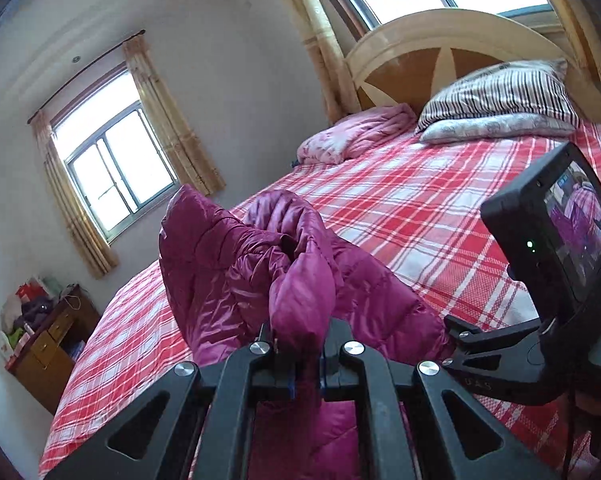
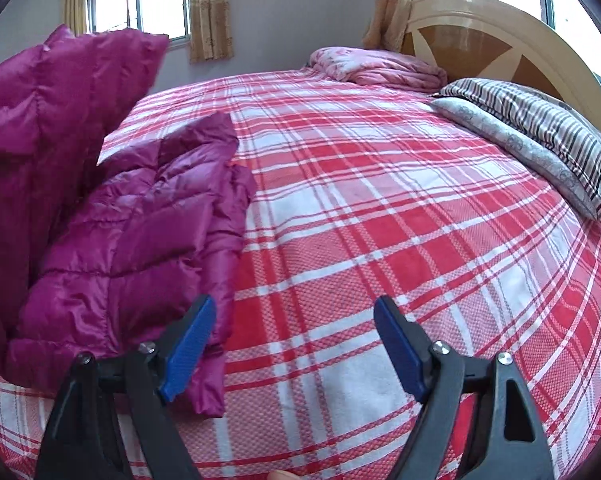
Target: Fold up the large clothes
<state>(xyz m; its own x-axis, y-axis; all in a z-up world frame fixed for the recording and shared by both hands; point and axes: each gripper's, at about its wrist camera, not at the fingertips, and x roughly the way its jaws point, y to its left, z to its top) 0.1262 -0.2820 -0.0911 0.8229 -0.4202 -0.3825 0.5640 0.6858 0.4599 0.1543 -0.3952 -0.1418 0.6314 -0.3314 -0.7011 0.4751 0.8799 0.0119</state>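
Now my left gripper (image 1: pixel 306 354) has its fingers (image 1: pixel 334 344) clamped on a fold of the purple down jacket (image 1: pixel 236 264), and this part of the jacket is lifted above the bed (image 1: pixel 400 208). In the left wrist view the puffy fabric stands up just in front of the camera, and more of it hangs down between the black arms of the tool. My right gripper (image 2: pixel 294 344) has its fingers (image 2: pixel 190 342) wide apart, with nothing between the blue pads; under them I see only the red and white checked bed sheet (image 2: pixel 360 208). The left pad is just beside the near edge of the jacket, but I cannot tell if it touches it. In the right wrist view the jacket lies on the left side of the bed, one quilted part flat on the sheet and another part raised at the far left. At the far end of the bed, near the wooden headboard (image 2: pixel 488 36), there are a striped pillow (image 2: pixel 540 128) on the right and a pink folded blanket (image 2: pixel 380 66) to the left of it. In the left wrist view a small wooden cabinet (image 1: pixel 48 344) stands beside the bed at the left, under a window (image 1: pixel 112 168).
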